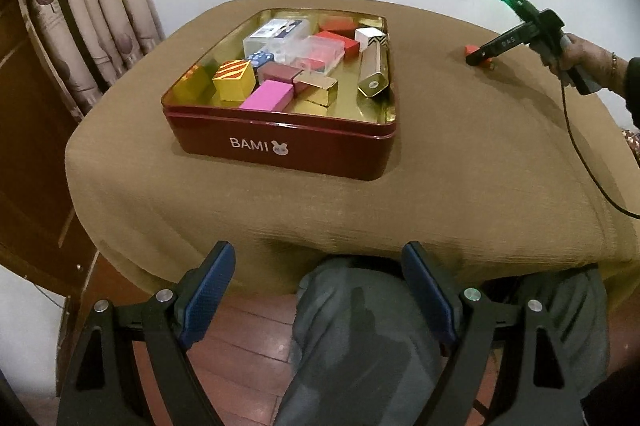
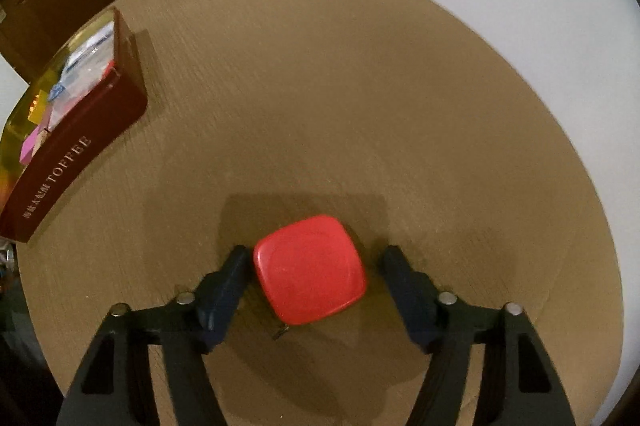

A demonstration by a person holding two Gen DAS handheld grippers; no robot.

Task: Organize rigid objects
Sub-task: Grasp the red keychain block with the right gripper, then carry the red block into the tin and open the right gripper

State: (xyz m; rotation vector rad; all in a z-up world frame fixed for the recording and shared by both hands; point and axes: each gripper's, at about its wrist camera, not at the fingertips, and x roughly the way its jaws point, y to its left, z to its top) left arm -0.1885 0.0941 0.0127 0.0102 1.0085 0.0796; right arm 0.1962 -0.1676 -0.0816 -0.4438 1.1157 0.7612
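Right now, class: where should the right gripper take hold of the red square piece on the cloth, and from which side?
Grip the red square piece across its two opposite side edges, coming from above. It lies flat on the brown cloth with clear space around it, and the right gripper already straddles it, fingers not yet pressing both sides.
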